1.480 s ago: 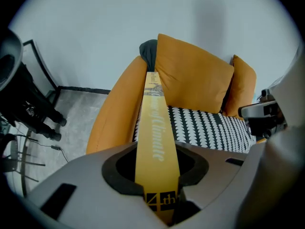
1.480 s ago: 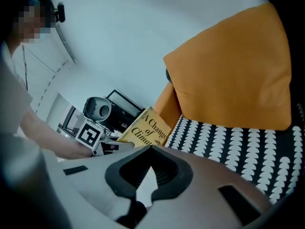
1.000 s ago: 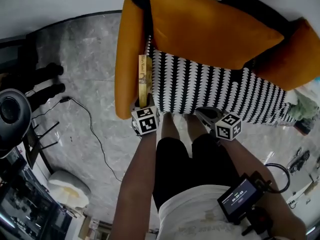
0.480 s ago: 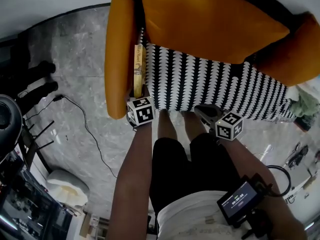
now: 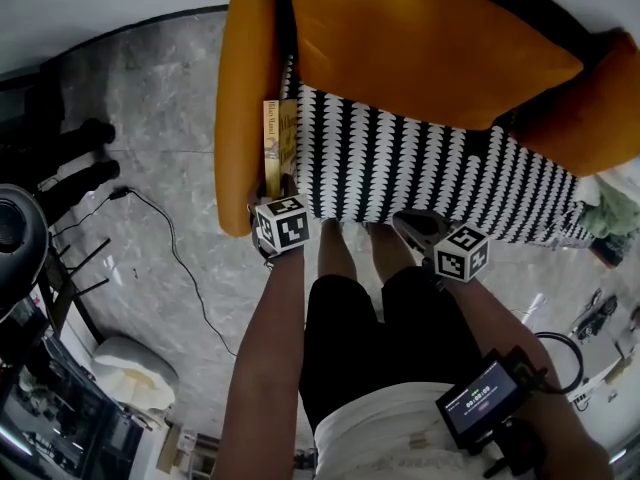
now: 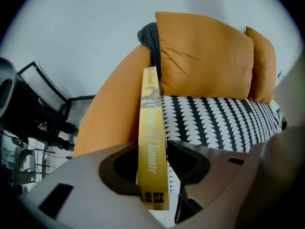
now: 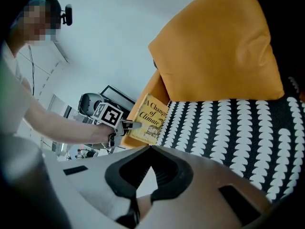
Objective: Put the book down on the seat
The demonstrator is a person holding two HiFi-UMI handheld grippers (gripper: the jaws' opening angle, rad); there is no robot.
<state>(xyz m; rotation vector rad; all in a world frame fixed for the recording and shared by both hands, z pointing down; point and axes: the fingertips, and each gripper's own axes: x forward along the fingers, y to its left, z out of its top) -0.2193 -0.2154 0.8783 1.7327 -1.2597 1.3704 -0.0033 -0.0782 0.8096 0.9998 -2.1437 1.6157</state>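
Observation:
A yellow book (image 5: 278, 143) stands on its edge at the left end of the black-and-white patterned seat (image 5: 420, 168), leaning against the orange armrest (image 5: 238, 118). My left gripper (image 5: 283, 188) is at the book's near end. In the left gripper view the yellow spine (image 6: 152, 128) runs between the jaws of the left gripper (image 6: 152, 146); they are opening, with a sliver of room at the right jaw. The right gripper view shows the book's cover (image 7: 151, 119) with the left gripper (image 7: 131, 124) at its corner. My right gripper (image 5: 405, 223) hovers at the seat's front edge, jaws together and empty (image 7: 149, 149).
A large orange cushion (image 5: 420, 48) leans on the backrest, and another orange cushion (image 5: 590, 108) is at the right end. The person's legs (image 5: 340, 258) stand against the seat front. A black cable (image 5: 170, 248) crosses the grey floor at the left, beside dark equipment (image 5: 20, 228).
The book has settled more upright against the armrest, and the left gripper has drawn back a little toward the seat's front edge. The right gripper has barely moved.

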